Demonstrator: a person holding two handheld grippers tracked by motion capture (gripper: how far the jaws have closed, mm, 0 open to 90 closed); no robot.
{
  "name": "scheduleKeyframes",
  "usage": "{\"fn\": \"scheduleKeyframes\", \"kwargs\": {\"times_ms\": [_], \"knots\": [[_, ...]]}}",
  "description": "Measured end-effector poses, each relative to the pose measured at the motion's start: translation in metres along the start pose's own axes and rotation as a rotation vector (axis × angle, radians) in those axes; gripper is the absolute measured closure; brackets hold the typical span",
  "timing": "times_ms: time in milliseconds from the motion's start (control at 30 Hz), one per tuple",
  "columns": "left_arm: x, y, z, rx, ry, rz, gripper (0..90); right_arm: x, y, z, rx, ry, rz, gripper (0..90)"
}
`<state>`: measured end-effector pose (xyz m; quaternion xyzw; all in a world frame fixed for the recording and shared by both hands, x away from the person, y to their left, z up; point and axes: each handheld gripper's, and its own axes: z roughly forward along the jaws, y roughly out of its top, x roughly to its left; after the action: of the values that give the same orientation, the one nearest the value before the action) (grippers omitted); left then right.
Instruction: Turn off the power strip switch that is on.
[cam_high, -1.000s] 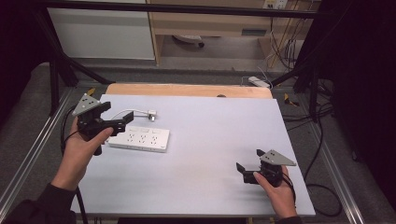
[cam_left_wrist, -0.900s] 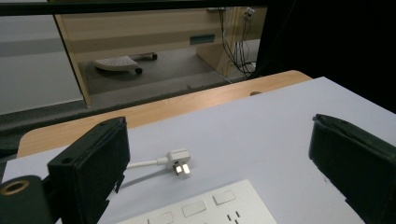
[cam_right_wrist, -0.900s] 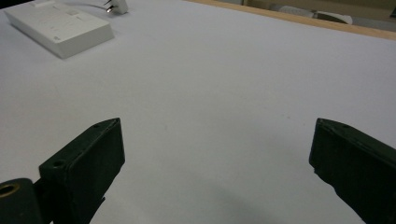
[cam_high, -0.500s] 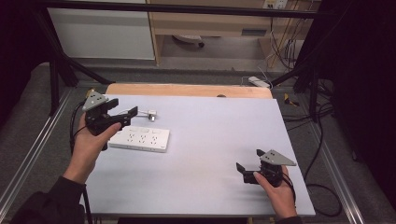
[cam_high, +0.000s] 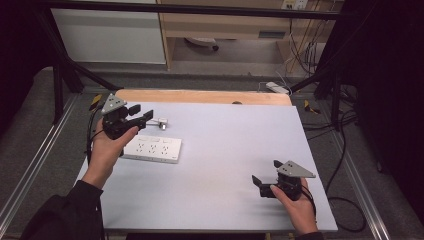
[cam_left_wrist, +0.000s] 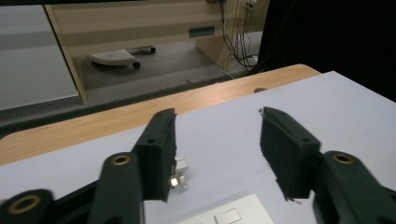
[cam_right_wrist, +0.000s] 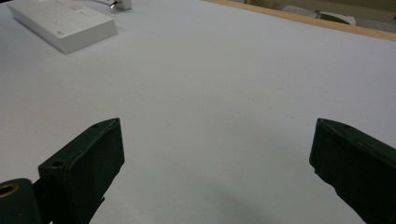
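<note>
Showing both tongs open and empty: left gripper (cam_high: 144, 116) above the power strip (cam_high: 152, 149), plug (cam_high: 161, 122) at its 3 o'clock; right gripper (cam_high: 266, 174) at the table's (cam_high: 225, 145) 5 o'clock.

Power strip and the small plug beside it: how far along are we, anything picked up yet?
Nothing looks done: the white power strip lies flat on the table, and the small metal plug sits loose just behind it, not inserted. In hand: the left gripper hovers open beside the plug, holding nothing. The right gripper rests open near the table's front right. The grasp and everything after it remain.
</note>
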<state>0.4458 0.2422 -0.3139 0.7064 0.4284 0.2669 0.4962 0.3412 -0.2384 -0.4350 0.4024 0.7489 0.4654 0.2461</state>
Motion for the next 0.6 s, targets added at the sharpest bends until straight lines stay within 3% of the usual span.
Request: {"fn": "scheduleKeyframes", "kwargs": {"times_ms": [233,467,600], "knots": [[0.002,-0.002,0.002,-0.024,0.005,-0.015,64.1,0.001,0.000,0.001,0.002,0.002,-0.006,3.6],[0.008,-0.006,0.008,-0.006,-0.027,-0.030,79.3,0.000,0.000,0.000,-0.005,0.006,0.009,3.6],[0.011,-0.011,0.017,0.023,-0.031,-0.014,88.4,0.001,0.000,0.001,-0.006,0.010,0.004,3.6]]}}
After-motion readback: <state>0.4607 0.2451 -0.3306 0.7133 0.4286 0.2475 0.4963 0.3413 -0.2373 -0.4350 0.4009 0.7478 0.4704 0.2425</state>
